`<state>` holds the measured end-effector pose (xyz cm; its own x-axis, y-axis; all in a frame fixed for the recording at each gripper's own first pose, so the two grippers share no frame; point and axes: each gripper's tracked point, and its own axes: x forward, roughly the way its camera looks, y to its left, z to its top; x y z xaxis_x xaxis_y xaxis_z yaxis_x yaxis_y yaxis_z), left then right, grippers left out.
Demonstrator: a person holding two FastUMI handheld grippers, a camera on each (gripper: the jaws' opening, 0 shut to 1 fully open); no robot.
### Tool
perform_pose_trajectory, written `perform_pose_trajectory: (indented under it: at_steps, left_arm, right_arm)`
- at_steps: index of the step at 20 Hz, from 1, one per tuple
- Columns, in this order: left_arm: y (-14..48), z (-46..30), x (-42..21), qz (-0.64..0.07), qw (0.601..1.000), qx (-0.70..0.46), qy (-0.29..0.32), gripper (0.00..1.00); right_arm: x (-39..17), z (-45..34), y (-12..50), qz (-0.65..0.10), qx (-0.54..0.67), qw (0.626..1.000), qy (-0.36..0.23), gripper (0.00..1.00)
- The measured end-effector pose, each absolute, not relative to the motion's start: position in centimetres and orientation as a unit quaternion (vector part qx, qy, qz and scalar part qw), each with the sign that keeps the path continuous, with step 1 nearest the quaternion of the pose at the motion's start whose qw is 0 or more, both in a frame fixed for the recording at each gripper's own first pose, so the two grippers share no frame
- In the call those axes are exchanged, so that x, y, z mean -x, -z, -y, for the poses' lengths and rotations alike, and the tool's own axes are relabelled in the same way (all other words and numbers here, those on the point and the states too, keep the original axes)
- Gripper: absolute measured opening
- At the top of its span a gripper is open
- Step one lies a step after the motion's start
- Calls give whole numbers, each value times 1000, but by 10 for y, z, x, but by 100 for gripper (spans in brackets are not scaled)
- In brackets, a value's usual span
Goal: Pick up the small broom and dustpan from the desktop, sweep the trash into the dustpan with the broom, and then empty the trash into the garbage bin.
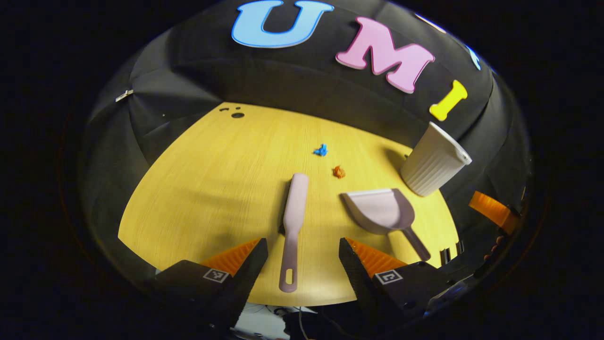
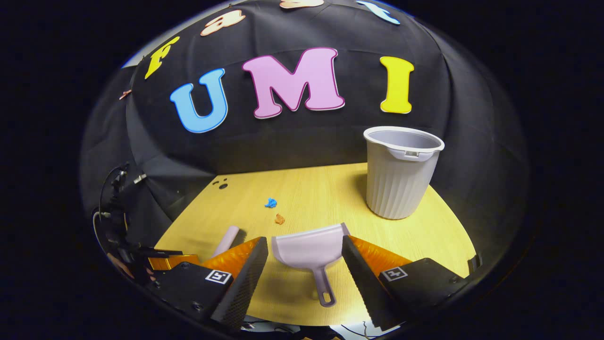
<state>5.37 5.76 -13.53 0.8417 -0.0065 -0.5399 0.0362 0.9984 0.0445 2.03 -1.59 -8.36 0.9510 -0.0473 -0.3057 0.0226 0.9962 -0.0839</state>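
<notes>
Left gripper [image 1: 303,257] wide open over broom [image 1: 293,222] (untouched); right gripper [image 2: 305,255] likewise over dustpan [image 2: 311,257].

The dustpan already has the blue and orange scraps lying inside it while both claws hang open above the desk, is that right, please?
Not quite: the dustpan is empty. The right gripper view shows the blue scrap and orange scrap lying on the desk beyond it. Both claws, left and right, are open.

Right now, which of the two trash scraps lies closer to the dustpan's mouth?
The orange scrap does: it sits just beyond the dustpan lip, while the blue scrap lies farther back toward the wall.
</notes>
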Motion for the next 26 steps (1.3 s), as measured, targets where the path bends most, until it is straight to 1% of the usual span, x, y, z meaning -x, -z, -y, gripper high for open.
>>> perform_pose_trajectory:
  at_steps: [5, 7, 10, 14, 15, 20, 21, 22, 23, 24, 25, 26]
  left_arm:
    - [172, -69, -86, -353, 933, -71, 3, 96]
    - [183, -75, -104, -372, 925, -82, -6, 96]
    - [199, -79, -120, -403, 911, -84, -18, 96]
    - [217, -83, -135, -423, 899, -111, -28, 95]
    - [221, -83, -138, -423, 897, -120, -31, 94]
    - [225, -82, -146, -417, 898, -133, -45, 89]
    - [228, -82, -145, -419, 897, -129, -49, 83]
    - [228, -81, -147, -414, 900, -124, -53, 80]
    - [229, -80, -147, -413, 901, -122, -56, 63]
    - [229, -79, -147, -412, 901, -121, -57, 58]
    - [229, -79, -146, -409, 903, -120, -56, 46]
    - [227, -78, -145, -404, 905, -120, -58, 42]
  right_arm:
    - [-31, 26, 97, -184, 41, 982, 15, 99]
    - [-35, 34, 104, -197, 33, 980, 19, 99]
    - [-36, 40, 129, -230, 20, 973, 19, 99]
    - [-38, 50, 174, -293, 22, 956, 23, 99]
    - [-39, 52, 183, -305, 19, 952, 24, 99]
    - [-41, 65, 208, -346, -12, 937, 39, 99]
    - [-40, 68, 211, -352, -18, 935, 43, 99]
    - [-40, 68, 213, -356, -22, 933, 45, 99]
    - [-41, 69, 214, -357, -23, 933, 45, 99]
    - [-40, 68, 214, -359, -22, 932, 44, 99]
    - [-40, 67, 215, -361, -21, 931, 41, 99]
    - [-39, 65, 217, -365, -20, 930, 39, 99]
